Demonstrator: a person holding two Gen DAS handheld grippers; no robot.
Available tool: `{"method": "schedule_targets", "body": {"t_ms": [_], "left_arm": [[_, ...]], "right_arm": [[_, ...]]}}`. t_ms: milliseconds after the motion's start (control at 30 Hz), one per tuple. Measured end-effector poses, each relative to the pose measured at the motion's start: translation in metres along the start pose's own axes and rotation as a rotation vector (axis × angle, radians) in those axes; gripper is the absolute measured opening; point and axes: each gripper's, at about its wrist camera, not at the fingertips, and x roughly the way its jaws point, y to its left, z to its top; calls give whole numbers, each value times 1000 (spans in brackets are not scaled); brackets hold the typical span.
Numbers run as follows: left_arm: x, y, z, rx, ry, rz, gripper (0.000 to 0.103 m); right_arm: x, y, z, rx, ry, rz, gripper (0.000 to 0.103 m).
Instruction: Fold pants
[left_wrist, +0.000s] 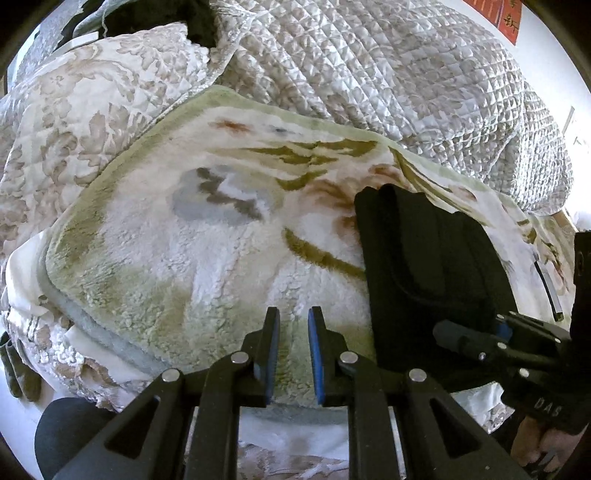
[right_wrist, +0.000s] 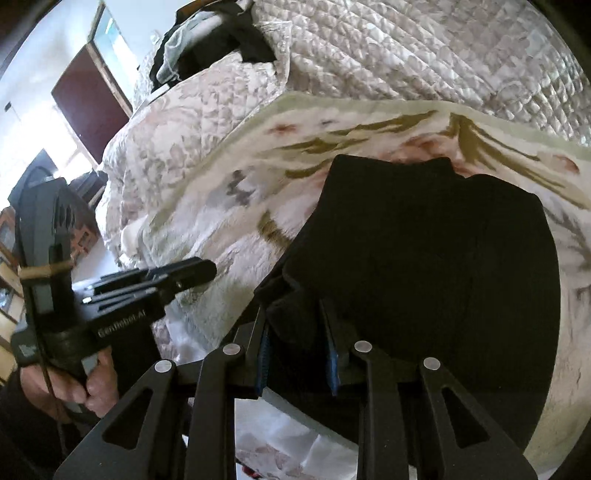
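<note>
Jaws of my right gripper (right_wrist: 297, 332) are clamped on the near edge of the black pants (right_wrist: 424, 251); the left gripper (left_wrist: 293, 347), jaws apart and empty, hovers to their left over the blanket (left_wrist: 184, 240).

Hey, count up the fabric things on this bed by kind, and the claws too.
Black pants: 1
Fleece blanket: 1
Quilts: 2
Dark clothes pile: 1
Claws, left claw and right claw: 2
Total: 7

Bright daylight glares from a window (right_wrist: 44, 122); fisheye edges curve, slight blur throughout.
</note>
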Motion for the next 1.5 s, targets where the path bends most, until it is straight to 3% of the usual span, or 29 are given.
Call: {"method": "schedule_targets", "body": {"t_ms": [167,267,333,467,633,800,933,1167,1300,1500], "left_arm": [[1,0,0,-5,4,2,18],[-1,-3,1,5,1,-2,18],[-4,-4,1,10,-4,-1,18],[-10,-2,3,6,-16,11,18],[-18,-5,6,13,-31,18,18],[-17,-21,13,41,-37,-6,18],[-11,-45,22,84,-36,-43,18],[3,-86,42,151,-34,-103,18],[20,-106,60,190,-38,-108,18],[47,-126,80,219,-37,-100,18]], "right_arm": [[6,2,-4,-22,3,4,25],[5,2,-6,-34,-14,18,33],[1,5,-4,-34,-20,38,45],[-8,13,-1,-47,-31,116,47],[-31,12,-1,-48,-99,120,47],[-59,-36,-12,72,-180,-28,46],[-54,-87,-31,221,-154,-138,28],[-47,-81,-20,136,-120,-56,27],[-59,-108,-3,183,-172,-93,27],[-42,-139,28,187,-171,-158,27]]}}
